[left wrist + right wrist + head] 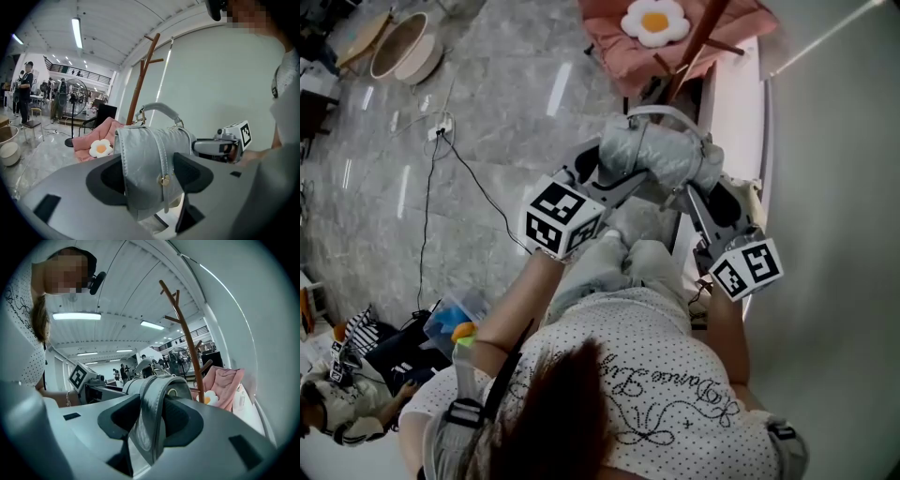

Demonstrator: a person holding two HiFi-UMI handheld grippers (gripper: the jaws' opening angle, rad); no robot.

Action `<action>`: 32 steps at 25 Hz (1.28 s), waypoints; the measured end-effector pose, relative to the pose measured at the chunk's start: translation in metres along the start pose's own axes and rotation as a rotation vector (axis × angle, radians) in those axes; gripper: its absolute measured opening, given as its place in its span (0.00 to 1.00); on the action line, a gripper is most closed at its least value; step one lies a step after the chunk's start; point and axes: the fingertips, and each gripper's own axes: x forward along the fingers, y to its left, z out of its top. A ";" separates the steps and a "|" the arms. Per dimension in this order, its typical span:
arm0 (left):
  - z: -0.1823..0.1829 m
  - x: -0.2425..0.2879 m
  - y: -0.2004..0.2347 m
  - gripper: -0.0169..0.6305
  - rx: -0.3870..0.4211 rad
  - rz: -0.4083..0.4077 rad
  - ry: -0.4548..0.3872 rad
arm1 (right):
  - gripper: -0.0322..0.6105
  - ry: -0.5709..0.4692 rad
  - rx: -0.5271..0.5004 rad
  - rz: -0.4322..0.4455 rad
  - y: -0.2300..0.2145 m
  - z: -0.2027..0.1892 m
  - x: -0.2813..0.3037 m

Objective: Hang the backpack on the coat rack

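1. The backpack [661, 155], pale grey, is held off the floor just in front of the person, at the centre of the head view, between the two grippers.
2. The left gripper [150, 174] reaches in from 8 o'clock. Its jaws are clamped across the backpack's flapped body, with a thin strap and a brass stud lying between the pads.
3. The right gripper [152, 420] comes in from 4 o'clock, its jaws pinched onto a broad grey strap [149, 404] of the backpack.
4. The top handle [161, 108] arches up free, and neither gripper touches it.
5. The coat rack [140, 84], a brown wooden pole with branching pegs, stands beyond the backpack at 12 to 1 o'clock. It is apart from the backpack, and in the left gripper view its pegs rise well above the handle.
6. A pink chair [609, 37] carrying a flower-shaped cushion [654, 21] sits at the rack's foot, at 12 o'clock.
7. A white wall [834, 187] runs close along the 3 o'clock side.
8. At 9 o'clock a black cable [427, 216] trails over the marbled floor. Two round basins [403, 47] lie at 10 to 11 o'clock.
9. A standing fan [75, 93] is far off at 9 o'clock in the left gripper view.
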 end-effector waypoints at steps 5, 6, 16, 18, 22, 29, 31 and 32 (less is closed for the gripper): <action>0.003 -0.001 -0.001 0.48 -0.007 0.015 0.005 | 0.29 0.015 0.000 0.024 0.000 0.004 0.000; 0.005 -0.003 -0.001 0.48 -0.005 0.023 0.004 | 0.29 0.019 -0.002 0.033 0.001 0.004 0.000; 0.026 -0.016 -0.015 0.48 -0.001 0.089 -0.052 | 0.28 0.008 -0.081 0.125 0.006 0.029 -0.009; 0.039 -0.001 -0.017 0.49 0.001 0.098 -0.053 | 0.28 0.011 -0.086 0.142 -0.011 0.041 -0.011; 0.049 0.027 -0.019 0.49 -0.029 0.102 -0.043 | 0.27 0.023 -0.085 0.171 -0.041 0.049 -0.013; 0.046 0.013 -0.028 0.49 -0.079 0.096 -0.025 | 0.26 0.068 -0.078 0.176 -0.028 0.052 -0.021; 0.038 -0.001 -0.025 0.49 -0.083 0.085 -0.021 | 0.26 0.077 -0.075 0.160 -0.012 0.045 -0.018; 0.032 -0.007 -0.022 0.49 -0.083 0.079 -0.018 | 0.26 0.084 -0.073 0.151 -0.004 0.040 -0.016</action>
